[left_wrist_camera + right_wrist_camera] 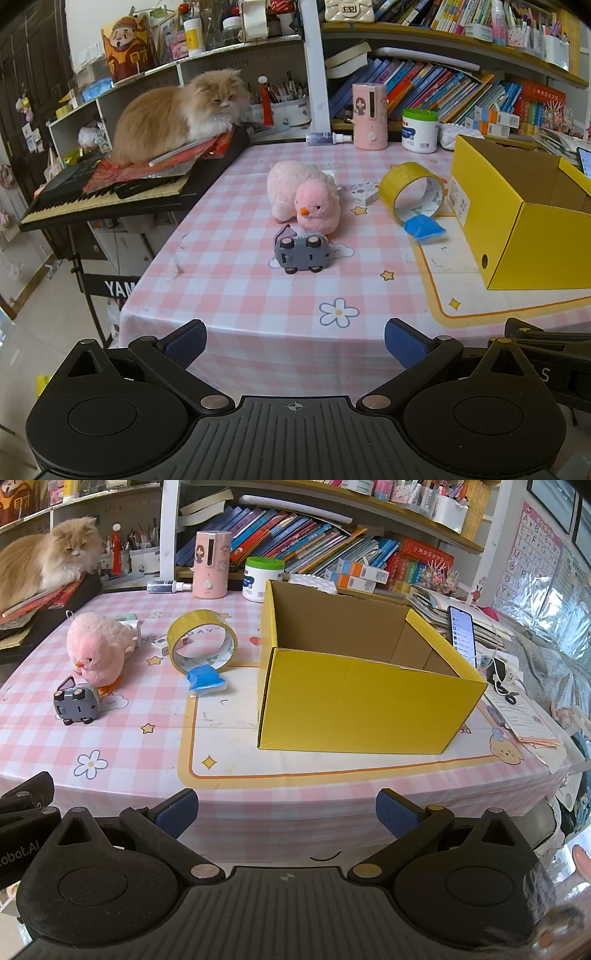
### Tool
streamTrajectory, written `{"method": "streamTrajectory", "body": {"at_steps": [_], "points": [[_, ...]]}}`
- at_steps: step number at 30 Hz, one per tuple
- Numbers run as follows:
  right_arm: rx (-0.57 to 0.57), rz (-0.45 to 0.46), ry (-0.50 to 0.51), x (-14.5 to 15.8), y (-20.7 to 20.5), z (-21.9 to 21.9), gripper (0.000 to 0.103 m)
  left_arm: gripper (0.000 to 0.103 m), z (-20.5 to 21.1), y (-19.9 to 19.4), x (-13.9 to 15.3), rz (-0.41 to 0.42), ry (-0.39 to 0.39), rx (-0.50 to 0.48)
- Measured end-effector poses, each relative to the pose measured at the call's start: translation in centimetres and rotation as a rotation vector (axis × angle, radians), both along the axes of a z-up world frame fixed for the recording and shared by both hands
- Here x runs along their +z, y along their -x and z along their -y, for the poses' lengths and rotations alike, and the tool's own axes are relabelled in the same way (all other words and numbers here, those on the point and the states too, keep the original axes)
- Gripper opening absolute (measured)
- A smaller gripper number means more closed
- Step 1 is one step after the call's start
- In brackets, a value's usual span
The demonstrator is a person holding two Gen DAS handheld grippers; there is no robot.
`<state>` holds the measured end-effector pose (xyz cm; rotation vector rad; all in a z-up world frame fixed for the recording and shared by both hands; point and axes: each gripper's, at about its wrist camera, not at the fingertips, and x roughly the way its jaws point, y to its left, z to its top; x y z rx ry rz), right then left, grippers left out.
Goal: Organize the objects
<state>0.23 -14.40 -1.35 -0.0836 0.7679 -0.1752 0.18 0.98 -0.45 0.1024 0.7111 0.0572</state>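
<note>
A pink plush chick (pixel 314 203) (pixel 98 650) lies on the pink checked tablecloth (pixel 229 258). Just in front of it a grey toy car (pixel 301 251) (pixel 75 703) rests on its side. A yellow tape roll (pixel 412 192) (pixel 201 640) stands on edge, with a blue packet (pixel 424 229) (pixel 205 679) against it. An open yellow cardboard box (pixel 517 236) (pixel 354 701) stands empty on the right. My left gripper (pixel 295 345) hangs open at the table's near edge, short of the toy car. My right gripper (pixel 286 814) is open too, facing the box, nothing between its fingers.
An orange long-haired cat (pixel 177 114) (pixel 44 563) lies on a keyboard piano (pixel 110 199) at the left. A pink dispenser (pixel 369 116), a white jar (pixel 419 131) and a small spray bottle (pixel 325 138) stand at the back. Bookshelves rise behind; a phone (pixel 461 633) and papers lie right.
</note>
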Motion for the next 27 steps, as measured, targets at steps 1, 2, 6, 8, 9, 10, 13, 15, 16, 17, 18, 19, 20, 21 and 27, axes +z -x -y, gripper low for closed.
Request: {"method": "streamTrajectory", "body": {"at_steps": [1,2,6,8,9,10,13,15,16,17,18,19,20,21,27], "points": [[0.0,0.0,0.0,-0.08,0.0,-0.02,0.103,0.103,0.07,-0.02,0.06,0.0,0.0,0.0],[0.0,0.0,0.0,-0.11,0.0,-0.02,0.103,0.103,0.04,-0.02,0.04,0.0,0.0,0.002],[0.001,-0.001,0.001,-0.08,-0.03,-0.05,0.103,0.103,-0.11,0.01,-0.14,0.0,0.002,0.007],[0.001,-0.001,0.002,-0.2,-0.02,-0.15,0.103,0.103,-0.14,-0.01,-0.15,-0.001,0.001,0.01],[0.001,-0.002,0.002,-0.19,-0.03,-0.15,0.103,0.103,-0.12,-0.02,-0.12,-0.001,0.001,0.016],[0.001,-0.002,0.003,-0.2,-0.03,-0.16,0.103,0.103,-0.11,-0.04,-0.11,-0.001,0.001,0.016],[0.001,-0.002,0.003,-0.2,-0.05,-0.17,0.103,0.103,-0.28,0.02,-0.36,-0.003,0.004,0.017],[0.001,-0.002,0.003,-0.19,-0.06,-0.17,0.103,0.103,-0.46,0.06,-0.61,-0.006,0.008,0.016],[0.001,-0.003,0.003,-0.2,-0.07,-0.18,0.103,0.103,-0.43,-0.22,-0.74,-0.009,0.009,0.018],[0.001,-0.003,0.003,-0.19,-0.07,-0.18,0.103,0.103,-0.43,-0.27,-0.78,-0.01,0.01,0.018],[0.001,-0.003,0.003,-0.22,-0.07,-0.19,0.103,0.103,-0.42,-0.27,-0.83,-0.011,0.011,0.018],[0.001,-0.003,0.003,-0.22,-0.08,-0.19,0.103,0.103,-0.37,-0.33,-0.73,-0.01,0.009,0.019],[0.001,-0.003,0.003,-0.18,-0.1,-0.19,0.103,0.103,-0.41,-0.26,-0.91,-0.01,0.008,0.018],[0.001,-0.003,0.004,-0.17,-0.1,-0.19,0.103,0.103,-0.39,-0.33,-0.72,-0.011,0.008,0.019],[0.002,-0.004,0.004,-0.16,-0.14,-0.2,0.103,0.103,-0.4,-0.36,-0.67,-0.012,0.01,0.02]]}}
